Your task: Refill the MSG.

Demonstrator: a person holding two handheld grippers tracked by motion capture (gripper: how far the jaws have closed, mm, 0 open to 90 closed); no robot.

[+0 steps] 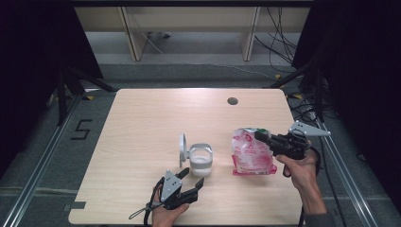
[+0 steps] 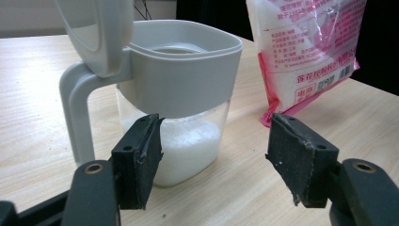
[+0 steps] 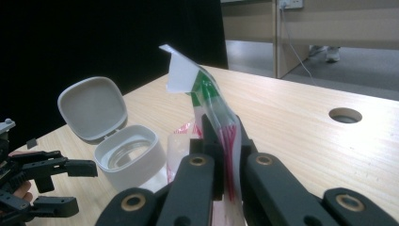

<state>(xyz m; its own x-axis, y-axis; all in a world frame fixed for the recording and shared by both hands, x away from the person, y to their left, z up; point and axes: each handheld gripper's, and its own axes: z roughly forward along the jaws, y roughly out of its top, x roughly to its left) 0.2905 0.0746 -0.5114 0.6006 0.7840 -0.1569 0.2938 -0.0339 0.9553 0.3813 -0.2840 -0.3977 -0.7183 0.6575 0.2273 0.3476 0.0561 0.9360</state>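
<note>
At lower centre of the tabletop [image 1: 142, 123], the lidded jar [image 1: 200, 161] is faced by the released left tongs [image 1: 191, 178]. At centre right, the bag [image 1: 250, 153] is grasped by the right tongs [image 1: 260, 136]; it should be tipped slowly over the jar's mouth.

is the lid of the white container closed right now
No, the hinged lid stands flipped up behind the container, leaving its round mouth open to the right gripper view.
</note>
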